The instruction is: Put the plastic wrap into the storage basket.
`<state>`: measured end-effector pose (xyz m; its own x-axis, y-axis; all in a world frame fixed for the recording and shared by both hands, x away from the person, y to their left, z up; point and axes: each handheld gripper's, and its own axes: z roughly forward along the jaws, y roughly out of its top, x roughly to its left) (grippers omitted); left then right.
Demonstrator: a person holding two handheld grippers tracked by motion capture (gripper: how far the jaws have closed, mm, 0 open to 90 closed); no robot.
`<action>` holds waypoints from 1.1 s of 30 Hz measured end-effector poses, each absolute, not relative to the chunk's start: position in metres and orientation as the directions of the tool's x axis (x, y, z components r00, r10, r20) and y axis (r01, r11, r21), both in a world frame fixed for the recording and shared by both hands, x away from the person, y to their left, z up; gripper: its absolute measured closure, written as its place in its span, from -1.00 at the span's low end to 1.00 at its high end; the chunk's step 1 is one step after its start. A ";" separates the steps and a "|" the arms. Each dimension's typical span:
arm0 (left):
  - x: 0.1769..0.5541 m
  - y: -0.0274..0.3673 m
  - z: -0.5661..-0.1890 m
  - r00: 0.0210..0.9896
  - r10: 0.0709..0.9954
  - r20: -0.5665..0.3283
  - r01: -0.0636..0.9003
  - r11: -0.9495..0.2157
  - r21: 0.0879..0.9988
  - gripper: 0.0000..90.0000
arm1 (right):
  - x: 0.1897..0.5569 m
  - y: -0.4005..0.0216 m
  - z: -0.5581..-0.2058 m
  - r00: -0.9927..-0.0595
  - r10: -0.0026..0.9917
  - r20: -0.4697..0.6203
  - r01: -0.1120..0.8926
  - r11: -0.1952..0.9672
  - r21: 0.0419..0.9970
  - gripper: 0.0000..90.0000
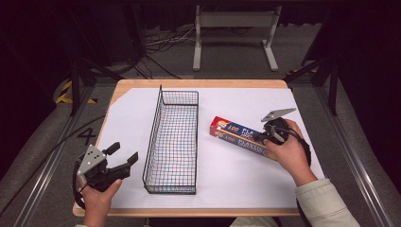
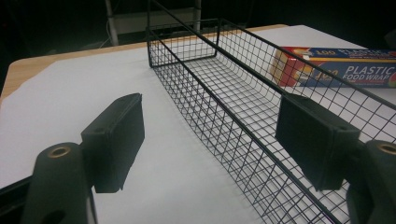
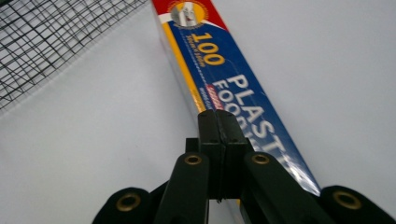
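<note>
A long box of plastic food wrap [image 1: 235, 132], blue and red with an orange stripe, lies on the white sheet right of the basket; it also appears in the left gripper view [image 2: 345, 70] and the right gripper view [image 3: 210, 56]. My right gripper [image 1: 259, 137] hovers over the box's near right end. Its jaws [image 3: 219, 116] are pressed together with nothing between them, and the box runs away beneath them. My left gripper [image 1: 124, 152] rests at the table's front left, open, with its pads wide apart [image 2: 210, 140] and pointing along the basket's left wall.
A long black wire basket [image 1: 156, 127] stands empty in the middle of the table, lengthwise front to back; its near wall [image 2: 243, 130] runs between my left jaws' line of sight. White paper [image 1: 127, 118] covers the wooden table. A metal stand [image 1: 234, 21] and cables lie on the floor beyond.
</note>
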<state>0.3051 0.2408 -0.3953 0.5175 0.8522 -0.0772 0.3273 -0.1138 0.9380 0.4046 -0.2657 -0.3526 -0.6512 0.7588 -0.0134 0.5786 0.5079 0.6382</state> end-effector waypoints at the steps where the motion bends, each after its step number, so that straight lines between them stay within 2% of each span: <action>1: 0.305 0.241 -0.395 0.518 0.852 -0.077 0.327 -0.114 0.938 -0.46 | 0.404 -0.270 -0.352 -0.645 0.764 -0.012 0.584 0.502 0.638 1.00; 23: 0.305 0.241 -0.396 0.515 0.854 -0.077 0.328 -0.113 0.938 -0.46 | 0.410 -0.348 -0.348 -0.501 0.865 -0.005 0.675 0.394 0.623 1.00; 33: 0.305 0.240 -0.396 0.517 0.853 -0.075 0.330 -0.118 0.936 -0.46 | 0.412 -0.374 -0.370 -0.448 0.894 0.013 0.733 0.359 0.578 1.00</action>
